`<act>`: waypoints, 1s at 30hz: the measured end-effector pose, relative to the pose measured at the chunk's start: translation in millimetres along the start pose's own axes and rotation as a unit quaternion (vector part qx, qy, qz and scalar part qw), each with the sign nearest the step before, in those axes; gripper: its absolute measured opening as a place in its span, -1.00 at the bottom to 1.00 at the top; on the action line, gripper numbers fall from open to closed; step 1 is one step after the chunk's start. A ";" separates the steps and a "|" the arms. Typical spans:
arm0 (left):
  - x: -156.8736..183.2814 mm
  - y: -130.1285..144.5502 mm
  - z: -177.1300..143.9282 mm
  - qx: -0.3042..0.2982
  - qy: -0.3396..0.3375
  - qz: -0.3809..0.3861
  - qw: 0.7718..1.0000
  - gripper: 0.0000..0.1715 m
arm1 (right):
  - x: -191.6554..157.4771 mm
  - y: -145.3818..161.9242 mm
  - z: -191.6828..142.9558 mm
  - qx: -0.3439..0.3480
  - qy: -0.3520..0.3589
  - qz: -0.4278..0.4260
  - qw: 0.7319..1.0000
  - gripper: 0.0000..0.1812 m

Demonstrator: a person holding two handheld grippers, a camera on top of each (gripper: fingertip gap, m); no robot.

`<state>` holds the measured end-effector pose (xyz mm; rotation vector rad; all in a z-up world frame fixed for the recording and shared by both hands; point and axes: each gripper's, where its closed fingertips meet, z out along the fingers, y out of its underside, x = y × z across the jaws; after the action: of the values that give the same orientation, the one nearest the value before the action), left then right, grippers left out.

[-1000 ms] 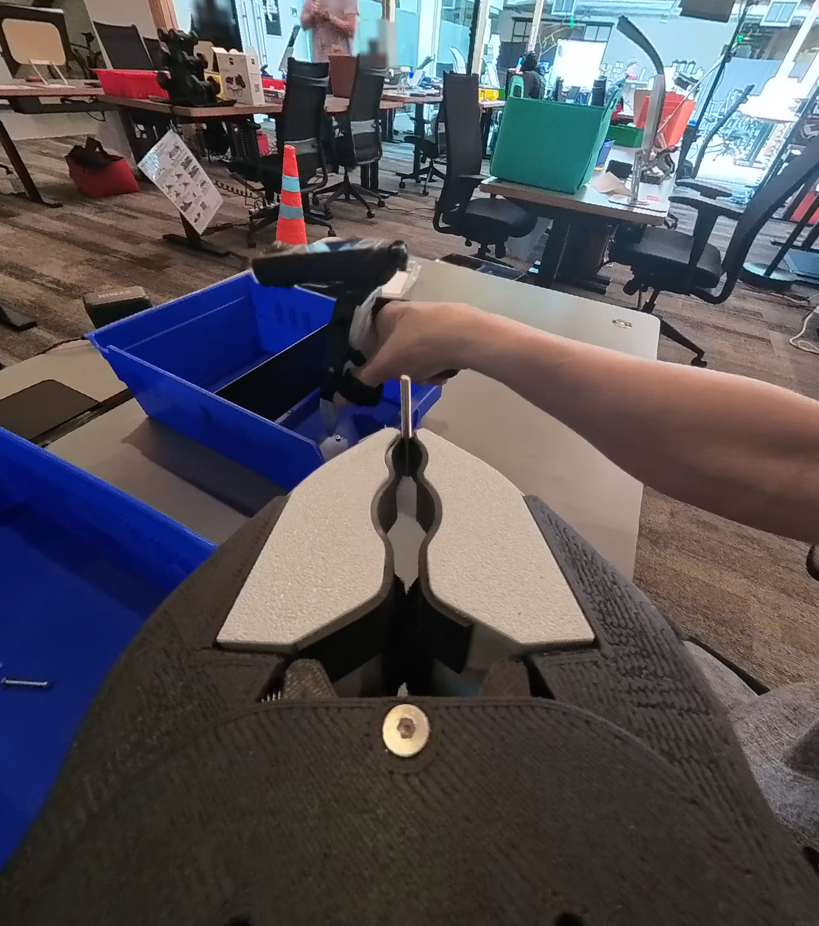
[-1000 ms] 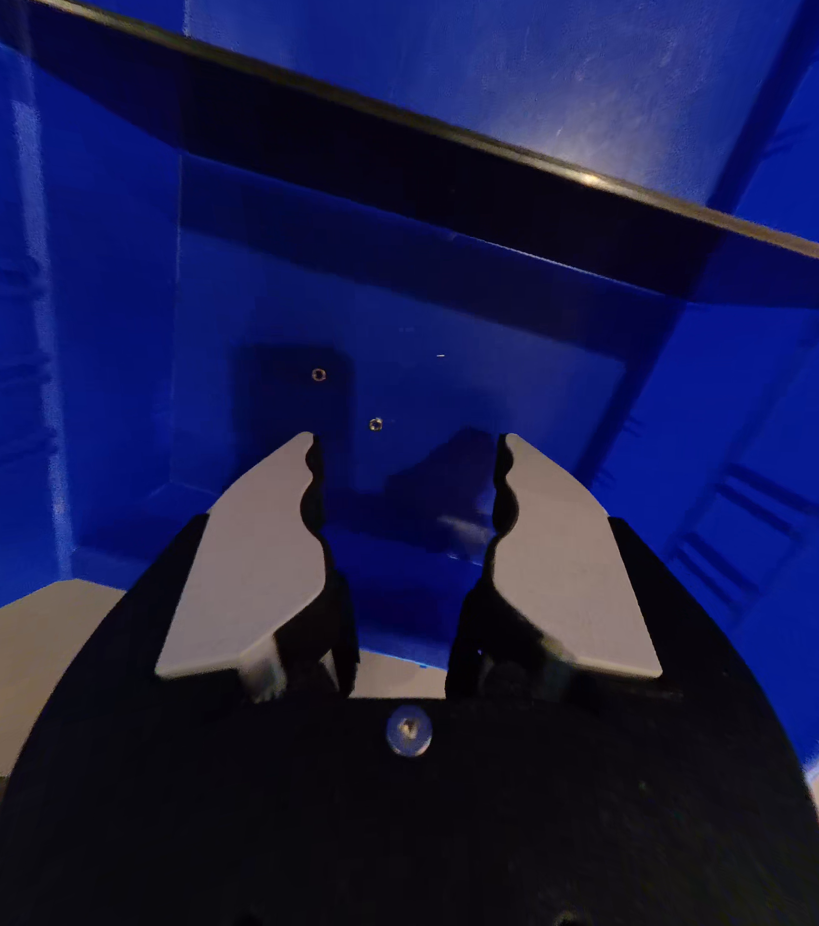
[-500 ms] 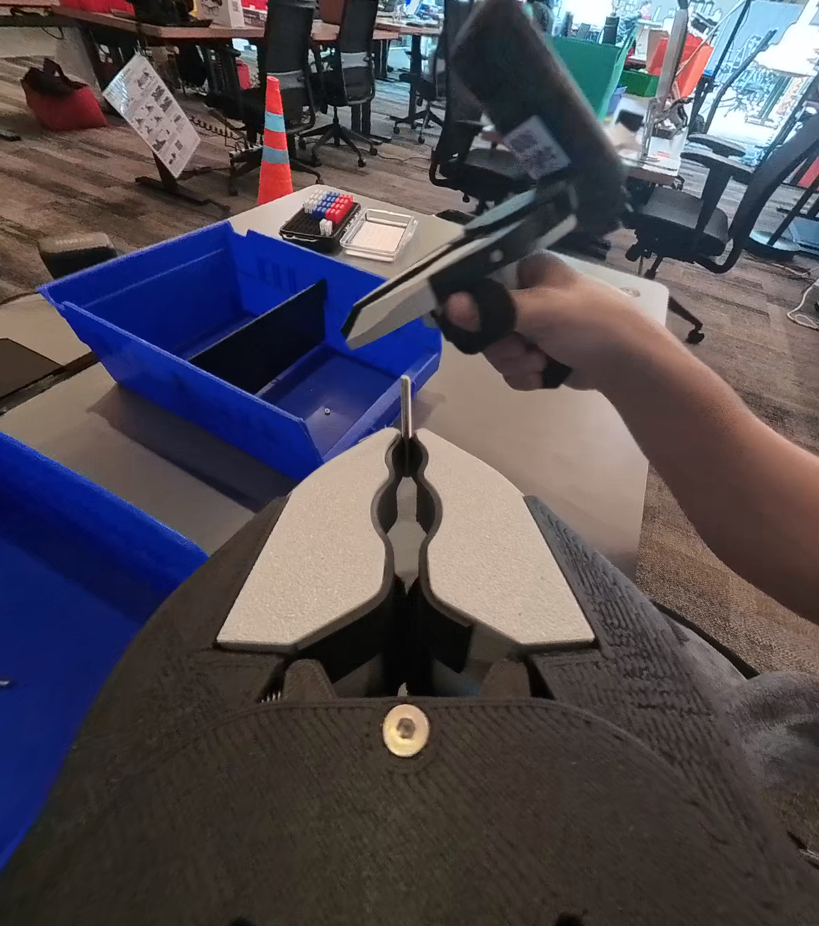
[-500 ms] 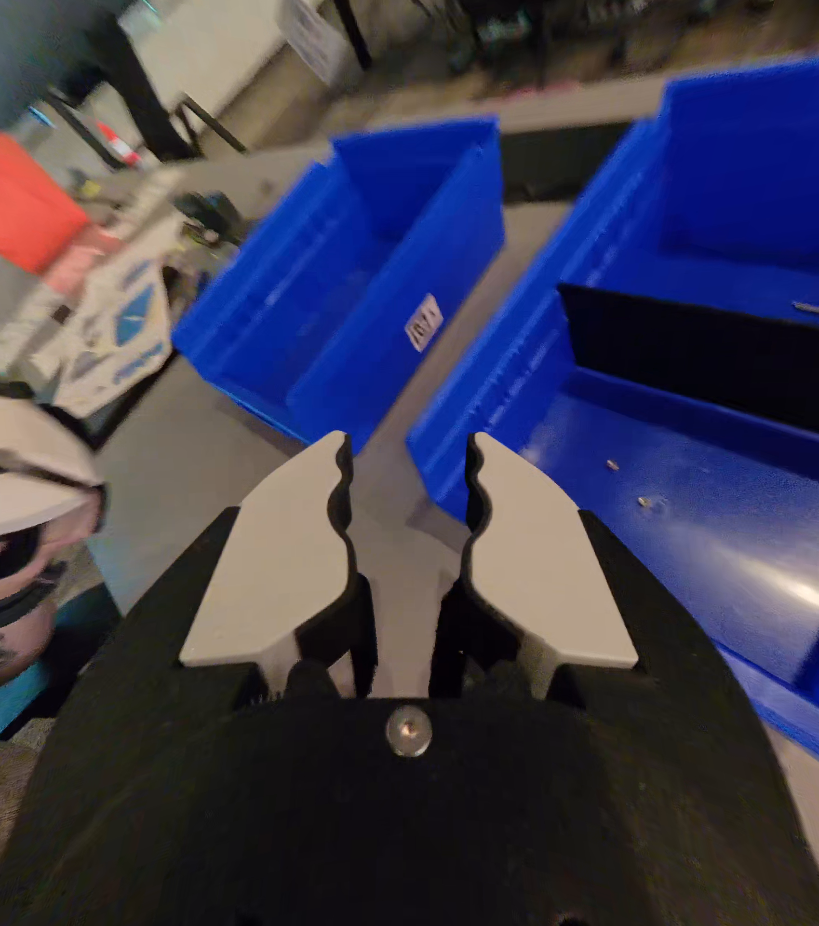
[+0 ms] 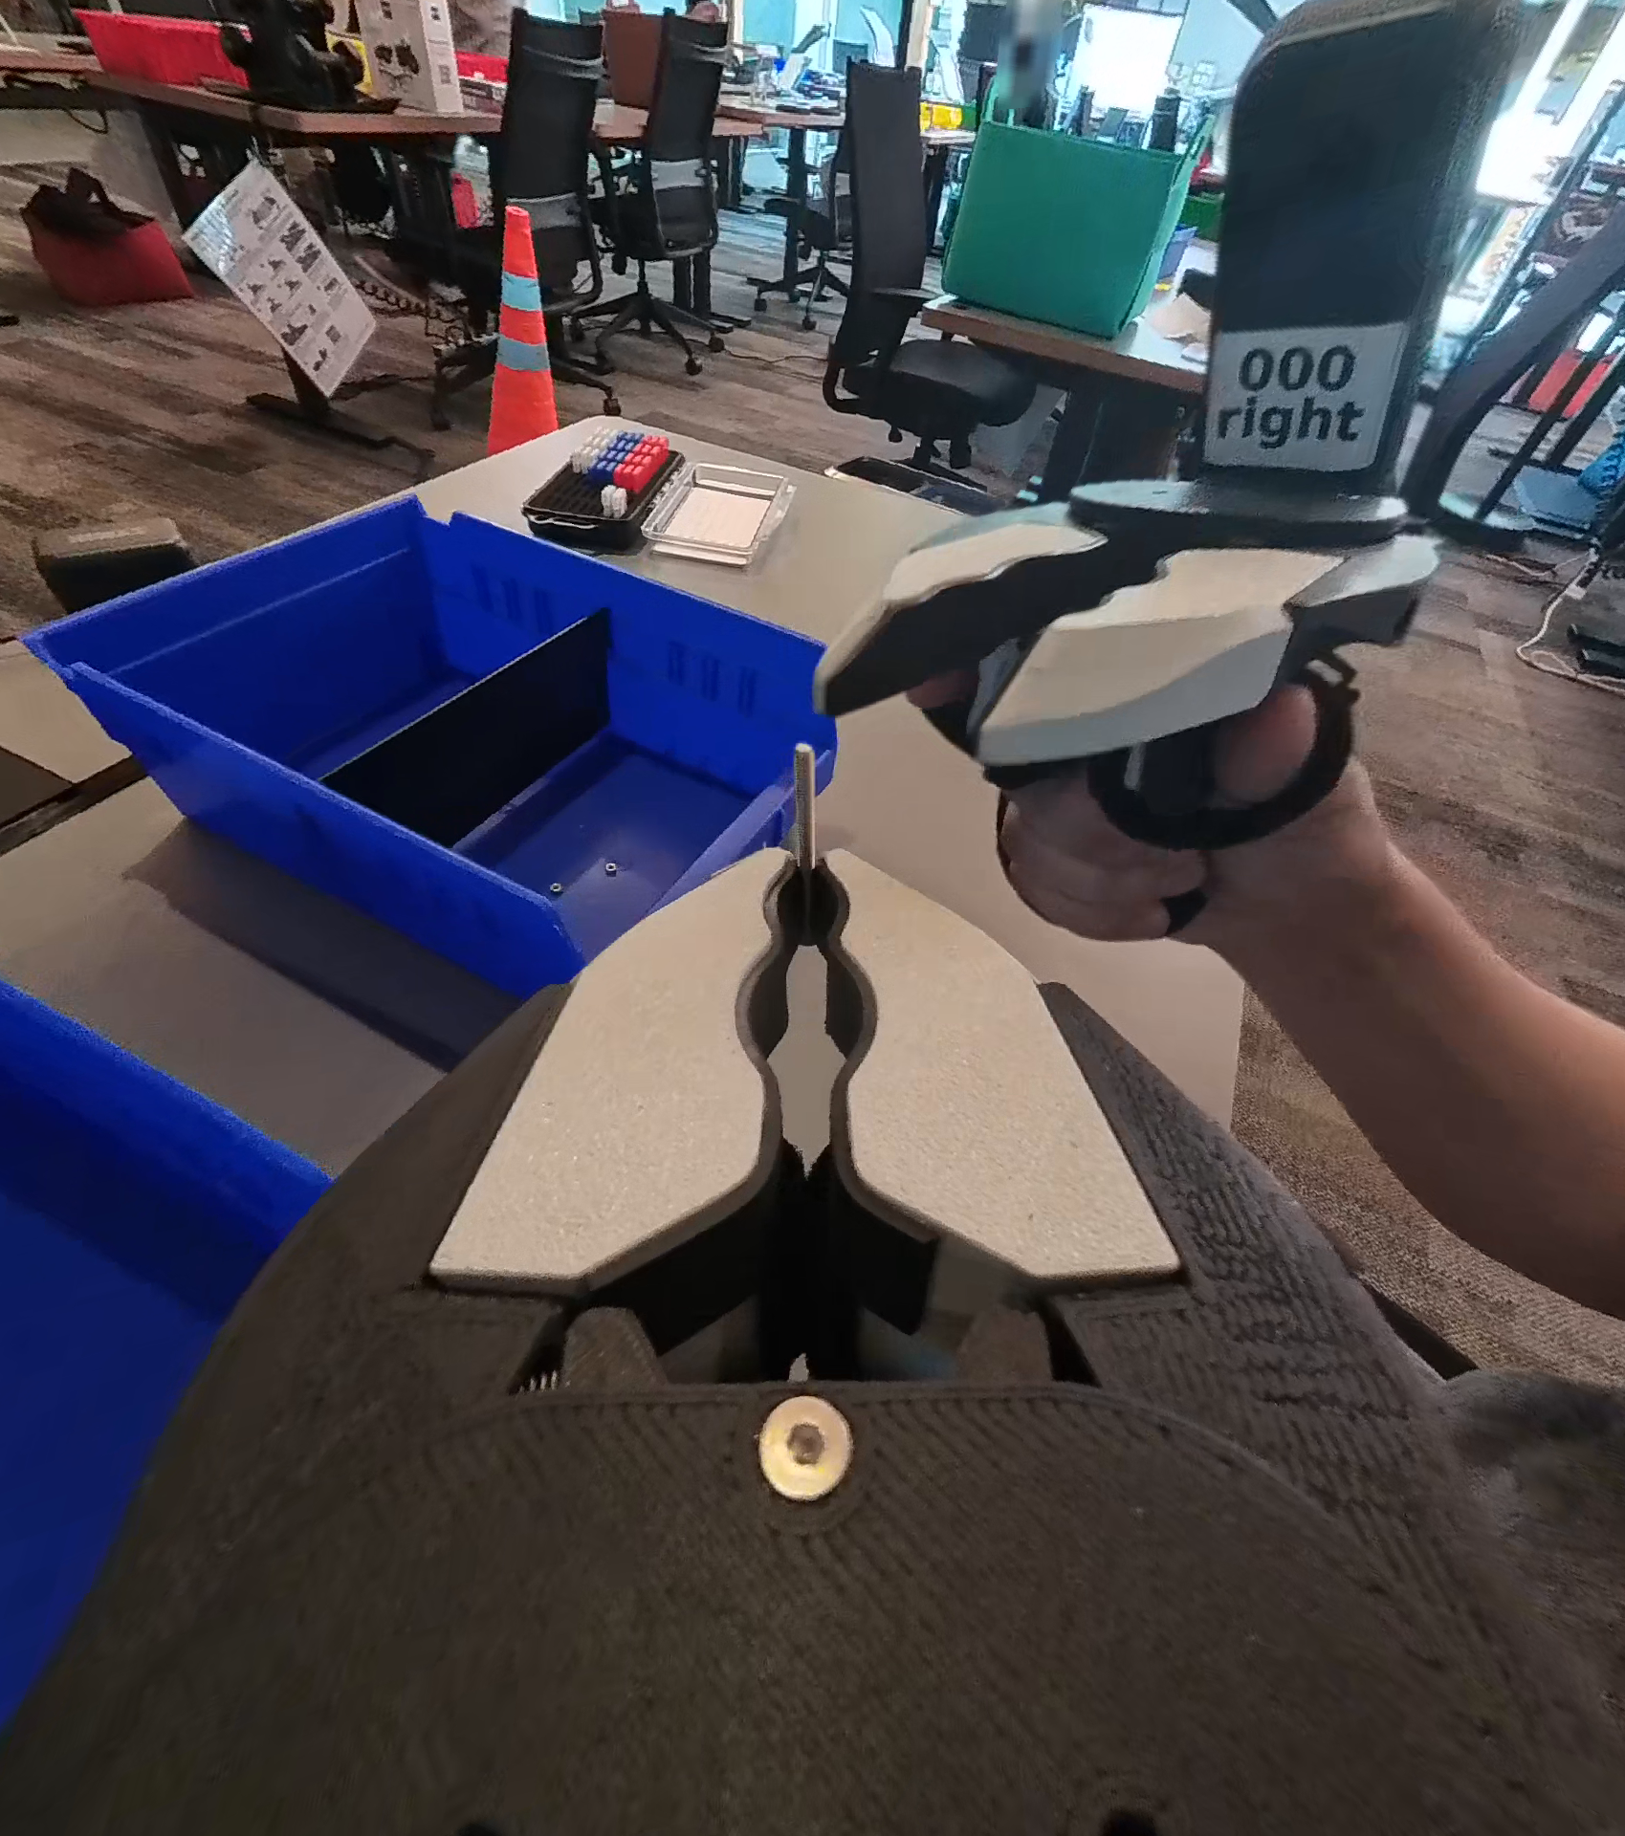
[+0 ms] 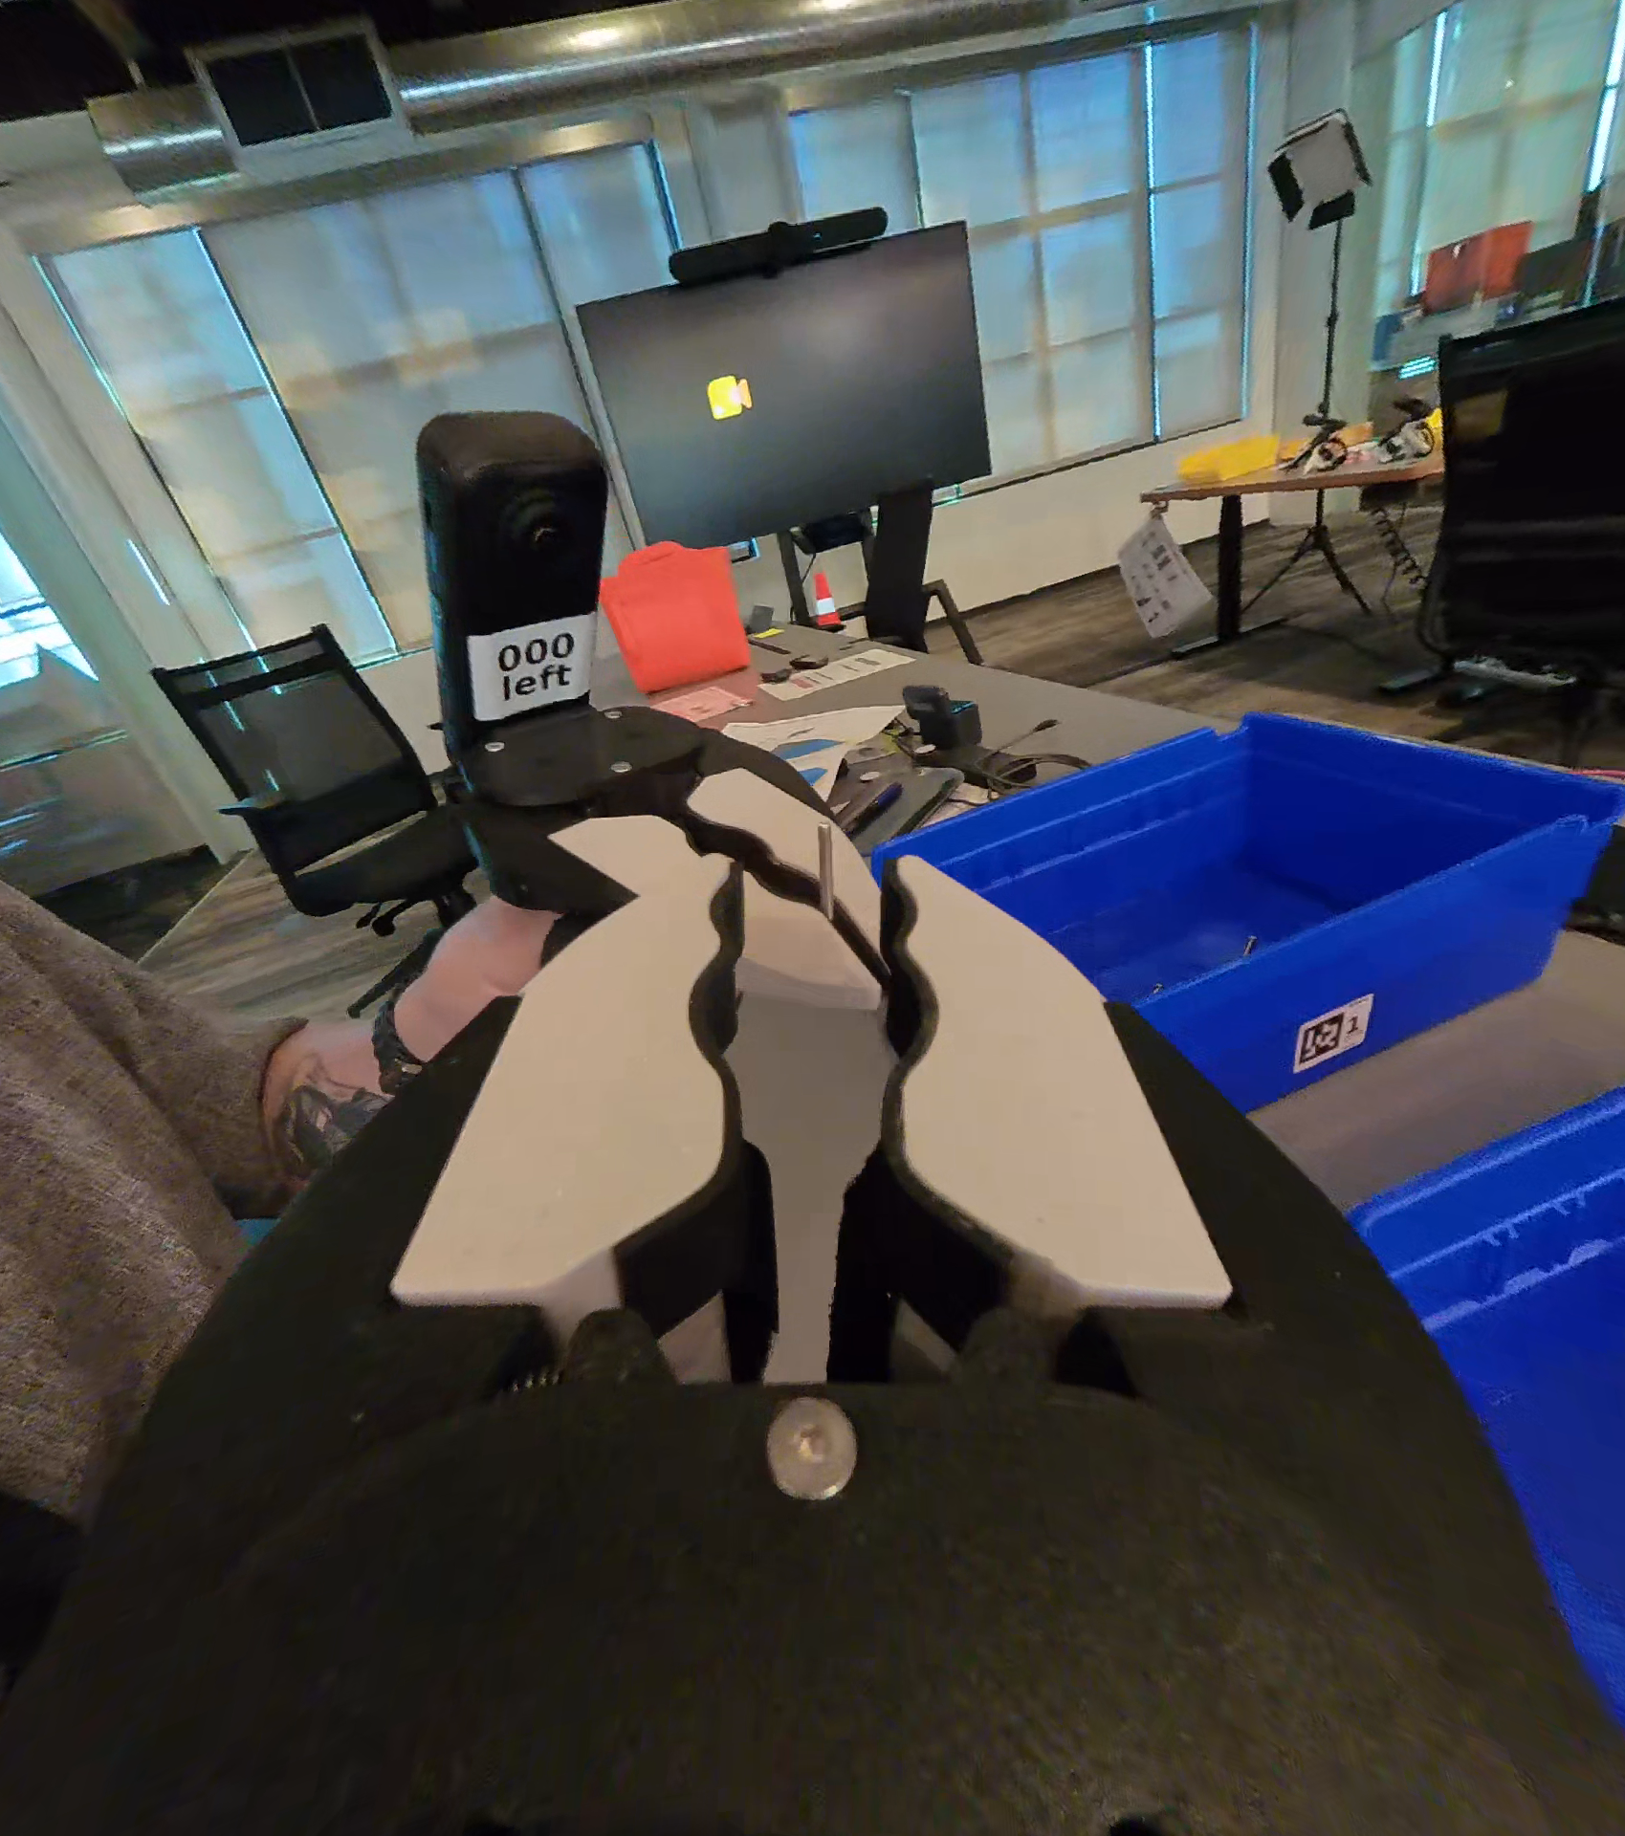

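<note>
Right now your left gripper [image 5: 803, 874] has its jaws pinched tight on a thin metal pin [image 5: 802, 803], which stands upright out of the tips. Seen from the right wrist cam, that same pin [image 6: 824, 862] pokes up from the left gripper [image 6: 813, 909], just beyond your right tips.

Your right gripper [image 6: 810, 894] has jaws at a narrow gap w/ nothing between them. It points at the left one, close but apart. From the left cam the right gripper [image 5: 897, 686] hangs in the air above and to the right of the pin, tips aimed toward it, w/ your right hand [image 5: 1186, 854] wrapped on the handle.

Beyond the pin sits a blue bin [image 5: 311, 795] on the grey desk [image 5: 888, 556], split by a dark divider [image 5: 490, 715]. Its near compartment holds two tiny nuts [image 5: 581, 878]. A 2nd blue bin [image 5: 43, 1192] is at lower left, nearer you; in the right cam that bin [image 6: 1285, 954] carries a small white sticker on its front wall. At the desk's far end lie a black tray of red, blue & white bits [image 5: 604, 484] and a clear case [image 5: 717, 512] beside it. An orange cone [image 5: 520, 338] stands on the floor beyond.
</note>
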<state>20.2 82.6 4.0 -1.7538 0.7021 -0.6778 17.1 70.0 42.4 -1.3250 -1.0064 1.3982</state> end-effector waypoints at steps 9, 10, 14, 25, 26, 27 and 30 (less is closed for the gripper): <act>12.7 1.3 -2.0 -0.004 0.007 0.015 1.000 -0.98 | -6.5 11.0 12.5 -0.026 -0.024 -0.009 0.999 -0.80; 12.5 1.5 -3.1 -0.003 0.005 0.015 1.000 -0.98 | -6.9 12.0 14.0 -0.030 -0.027 -0.009 0.999 -0.81; 12.7 2.4 -7.4 -0.002 0.003 0.016 1.000 -0.98 | -9.9 16.4 20.3 -0.043 -0.040 -0.008 0.998 -0.83; 10.1 3.1 -10.6 0.010 0.007 -0.002 1.000 -0.97 | -11.4 18.9 26.8 -0.044 -0.026 -0.034 0.998 -0.98; 10.2 2.9 -10.7 0.011 0.007 -0.005 1.000 -0.97 | -11.6 18.8 26.9 -0.044 -0.026 -0.036 0.998 -0.98; 10.4 2.6 -10.9 0.012 0.008 -0.008 1.000 -0.97 | -11.8 18.5 26.9 -0.044 -0.025 -0.038 0.998 -0.98; 10.6 3.9 -11.2 0.010 0.014 -0.022 1.000 -0.96 | -12.2 19.4 27.4 -0.044 -0.023 -0.049 0.998 -0.98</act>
<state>18.5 66.8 4.3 -1.7493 0.6764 -0.7380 -12.1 54.6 28.6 -1.2929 -1.1600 1.3291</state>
